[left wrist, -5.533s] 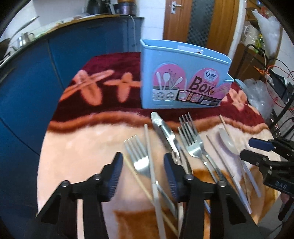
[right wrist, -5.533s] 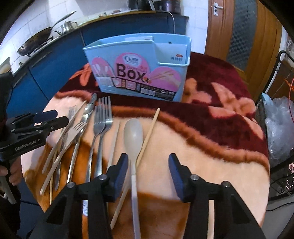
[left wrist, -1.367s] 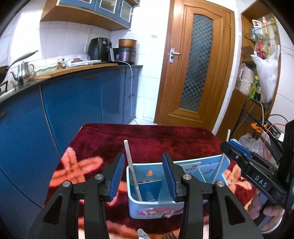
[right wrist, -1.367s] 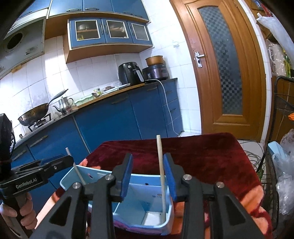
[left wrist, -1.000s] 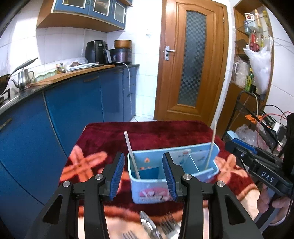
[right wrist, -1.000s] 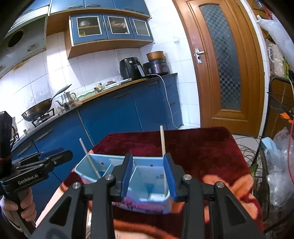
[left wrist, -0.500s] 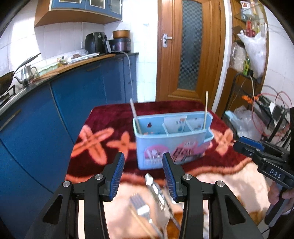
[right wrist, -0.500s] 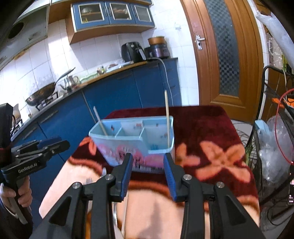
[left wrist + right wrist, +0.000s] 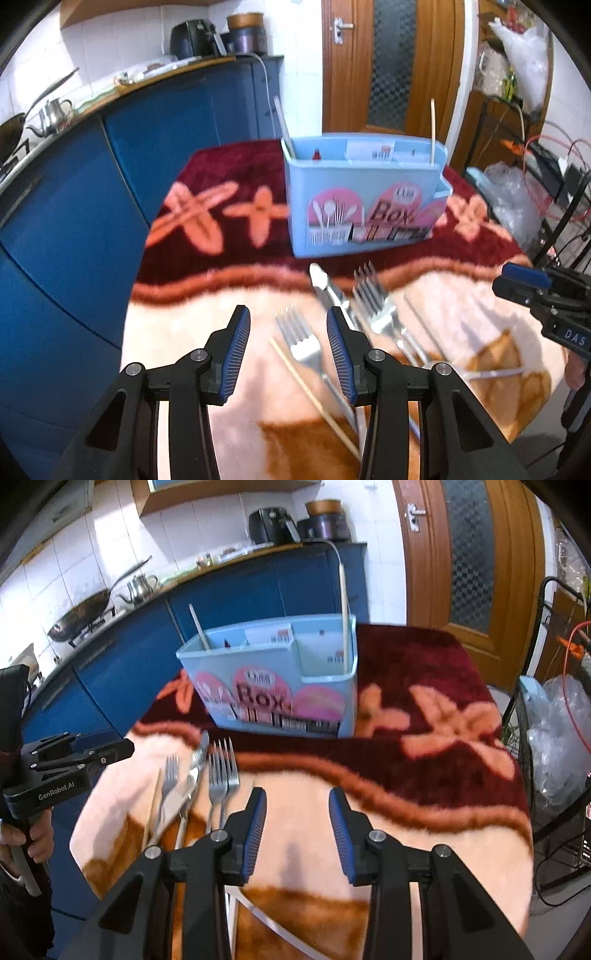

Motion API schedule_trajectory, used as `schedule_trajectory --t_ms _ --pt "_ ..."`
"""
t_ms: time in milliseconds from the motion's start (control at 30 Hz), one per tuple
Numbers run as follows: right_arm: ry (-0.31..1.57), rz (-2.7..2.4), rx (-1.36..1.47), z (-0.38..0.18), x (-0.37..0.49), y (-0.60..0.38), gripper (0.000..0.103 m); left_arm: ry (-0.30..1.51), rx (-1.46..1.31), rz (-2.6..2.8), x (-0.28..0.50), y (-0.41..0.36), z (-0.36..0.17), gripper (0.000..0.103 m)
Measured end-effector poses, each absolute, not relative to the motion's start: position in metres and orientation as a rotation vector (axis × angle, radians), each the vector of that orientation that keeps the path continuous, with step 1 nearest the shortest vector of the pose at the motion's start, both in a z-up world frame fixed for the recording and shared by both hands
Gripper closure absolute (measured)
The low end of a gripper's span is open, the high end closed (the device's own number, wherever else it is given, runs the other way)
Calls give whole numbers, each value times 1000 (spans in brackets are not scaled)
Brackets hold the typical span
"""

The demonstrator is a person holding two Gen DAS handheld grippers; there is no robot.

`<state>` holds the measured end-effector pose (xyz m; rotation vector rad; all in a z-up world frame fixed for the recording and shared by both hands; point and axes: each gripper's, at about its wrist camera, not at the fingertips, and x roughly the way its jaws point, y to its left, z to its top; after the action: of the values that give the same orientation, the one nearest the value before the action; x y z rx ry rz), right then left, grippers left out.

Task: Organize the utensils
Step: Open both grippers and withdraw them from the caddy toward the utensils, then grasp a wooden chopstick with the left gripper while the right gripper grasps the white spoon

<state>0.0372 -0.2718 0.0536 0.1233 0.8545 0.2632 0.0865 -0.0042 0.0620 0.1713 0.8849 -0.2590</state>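
The blue box (image 9: pixel 365 206) stands on the blanket (image 9: pixel 424 746) with one chopstick (image 9: pixel 344 616) upright at its right end and another (image 9: pixel 199 627) leaning at its left. Forks (image 9: pixel 221 775) and a knife (image 9: pixel 328 291) lie near its front, tips toward it. Both the left gripper (image 9: pixel 288 350) and right gripper (image 9: pixel 297 830) hang over the blanket, jaws apart and empty.

Lower ends of both chopsticks, one (image 9: pixel 283 125) at the left end and one (image 9: pixel 431 129) at the right end, hidden inside the blue box (image 9: pixel 365 206) beyond the fingertips. Box label print motion-blurred, small text unreadable. Fork (image 9: pixel 306 347) handle passes behind the left gripper's (image 9: pixel 289 341) right finger. White spoon handle (image 9: pixel 255 908) below the right gripper's (image 9: pixel 297 819) fingers, bowl out of sight
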Motion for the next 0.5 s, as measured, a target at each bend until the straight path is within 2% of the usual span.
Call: schedule_trajectory --t_ms 500 --pt "1042 352 68 24 39 -249 65 1043 195 -239 94 0 15 59"
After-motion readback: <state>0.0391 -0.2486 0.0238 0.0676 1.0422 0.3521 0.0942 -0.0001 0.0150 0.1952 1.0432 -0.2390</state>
